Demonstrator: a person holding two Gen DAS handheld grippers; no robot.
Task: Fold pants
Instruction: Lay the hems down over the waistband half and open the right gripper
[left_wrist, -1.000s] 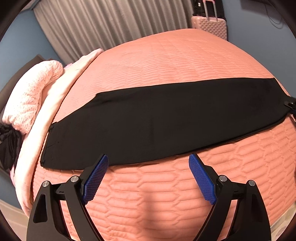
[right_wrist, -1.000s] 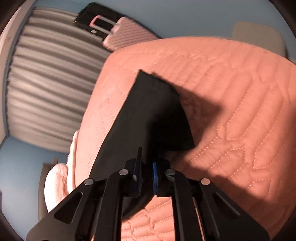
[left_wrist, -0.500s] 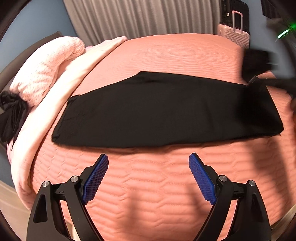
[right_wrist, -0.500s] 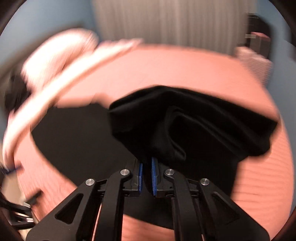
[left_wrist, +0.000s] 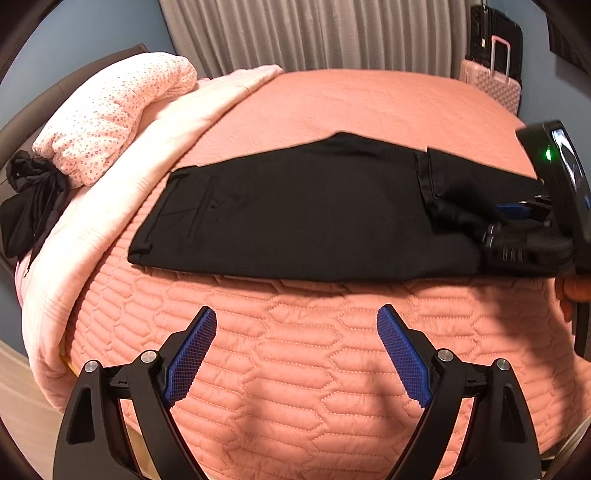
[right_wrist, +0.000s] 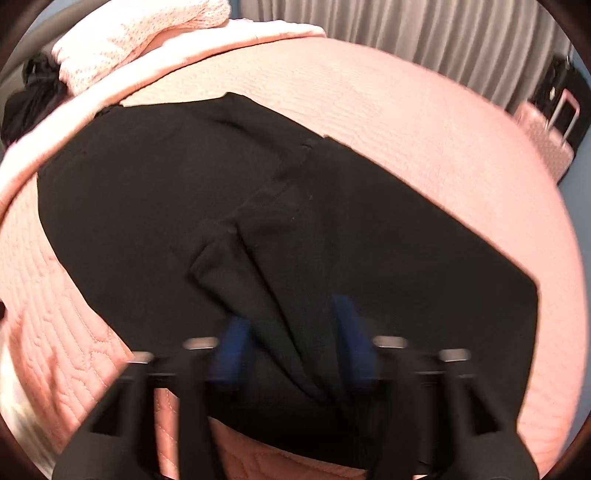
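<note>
Between the parted, blurred fingers of the right gripper (right_wrist: 291, 339) lies a loose ridge of the black pants (right_wrist: 258, 206), seemingly just let go atop the folded-over leg, while the left gripper (left_wrist: 295, 354) hovers wide apart and empty over bare quilt (left_wrist: 295, 387) short of the pants' near edge, beyond which open bedspread leaves room for another fold
</note>
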